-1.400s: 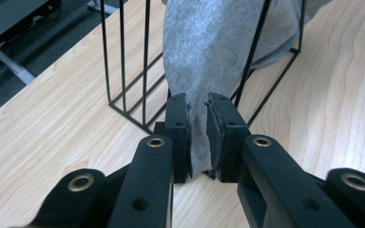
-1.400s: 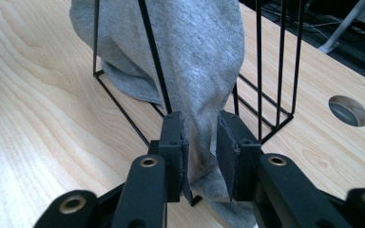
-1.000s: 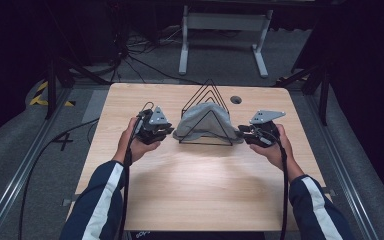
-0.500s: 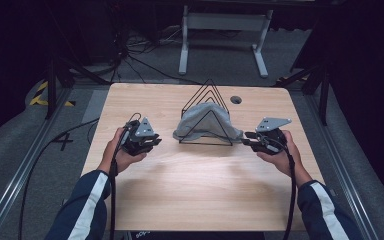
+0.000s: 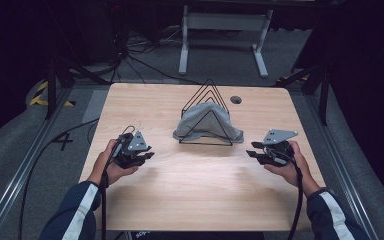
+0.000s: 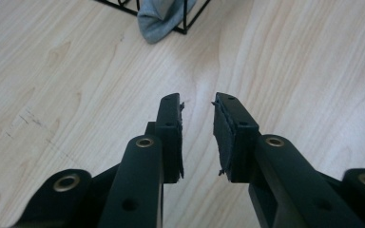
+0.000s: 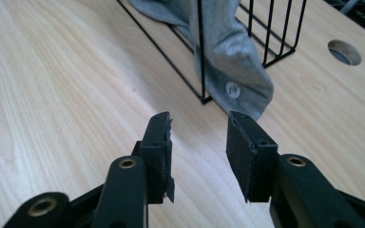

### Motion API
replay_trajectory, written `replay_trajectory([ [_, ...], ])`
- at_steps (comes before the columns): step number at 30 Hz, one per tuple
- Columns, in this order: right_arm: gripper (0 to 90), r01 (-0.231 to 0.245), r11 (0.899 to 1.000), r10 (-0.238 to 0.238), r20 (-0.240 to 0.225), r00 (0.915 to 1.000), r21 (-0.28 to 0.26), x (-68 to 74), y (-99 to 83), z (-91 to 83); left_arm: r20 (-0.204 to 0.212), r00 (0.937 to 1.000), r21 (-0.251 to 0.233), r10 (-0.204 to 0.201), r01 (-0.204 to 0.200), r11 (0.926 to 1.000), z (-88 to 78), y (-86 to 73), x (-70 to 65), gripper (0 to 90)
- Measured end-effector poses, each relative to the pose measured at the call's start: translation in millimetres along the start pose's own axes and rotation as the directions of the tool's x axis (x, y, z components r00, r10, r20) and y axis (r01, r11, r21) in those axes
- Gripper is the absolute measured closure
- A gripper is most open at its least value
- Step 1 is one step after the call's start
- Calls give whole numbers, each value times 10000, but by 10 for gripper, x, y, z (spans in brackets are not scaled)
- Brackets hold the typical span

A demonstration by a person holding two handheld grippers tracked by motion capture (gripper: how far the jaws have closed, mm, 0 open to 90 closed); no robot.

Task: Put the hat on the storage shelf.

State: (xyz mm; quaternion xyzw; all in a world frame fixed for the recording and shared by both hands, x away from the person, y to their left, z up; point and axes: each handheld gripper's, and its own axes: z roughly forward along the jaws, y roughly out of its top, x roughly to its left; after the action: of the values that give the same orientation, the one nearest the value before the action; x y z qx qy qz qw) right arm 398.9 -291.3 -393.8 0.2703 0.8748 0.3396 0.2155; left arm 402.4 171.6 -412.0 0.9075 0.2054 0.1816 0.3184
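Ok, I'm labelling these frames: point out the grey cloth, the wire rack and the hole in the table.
grey cloth (image 5: 206, 120), high view, middle of the draped fabric.
wire rack (image 5: 209, 83), high view, top peak.
hole (image 7: 344, 52), right gripper view, its centre.

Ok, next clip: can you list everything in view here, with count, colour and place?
Table: one, light wood, centre of the high view.
Wire rack: one, black, triangular, standing at the table's middle, towards the far side.
Cloth: one, grey, draped in the rack, ends spilling onto the table on both sides.
Cable hole: one, round, in the table right of the rack.
White stand: one, on the floor beyond the table.
Left gripper: black, jaws open, holding nothing, left of the rack.
Right gripper: black, jaws open, holding nothing, right of the rack.
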Motion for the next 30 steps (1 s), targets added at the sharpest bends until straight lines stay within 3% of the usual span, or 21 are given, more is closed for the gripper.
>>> replay_trajectory([
  [8, 559, -131, 9998, 130, 38, 9999, 151, 39, -194, -31, 84, 10000, 418, 9, -13, 9991, -31, -193, -88, 673],
  [11, 510, -275, 9995, 274, 67, 9996, 179, 43, -275, -51, 108, 9999, 472, -93, 88, 9988, -51, -270, -110, 616],
  [21, 386, -788, 9961, 782, 179, 9968, 396, 64, -566, -131, 141, 9970, 592, -756, 747, 9954, -89, -526, -167, 391],
  [27, 331, -1283, 9902, 1273, 212, 9916, 561, 87, -790, -162, 89, 9926, 446, -1212, 1207, 9917, -116, -737, -211, 329],
  [30, 309, -1636, 9857, 1632, 150, 9865, 392, 90, -902, -203, 64, 9912, 409, -1325, 1321, 9904, -124, -819, -231, 308],
])
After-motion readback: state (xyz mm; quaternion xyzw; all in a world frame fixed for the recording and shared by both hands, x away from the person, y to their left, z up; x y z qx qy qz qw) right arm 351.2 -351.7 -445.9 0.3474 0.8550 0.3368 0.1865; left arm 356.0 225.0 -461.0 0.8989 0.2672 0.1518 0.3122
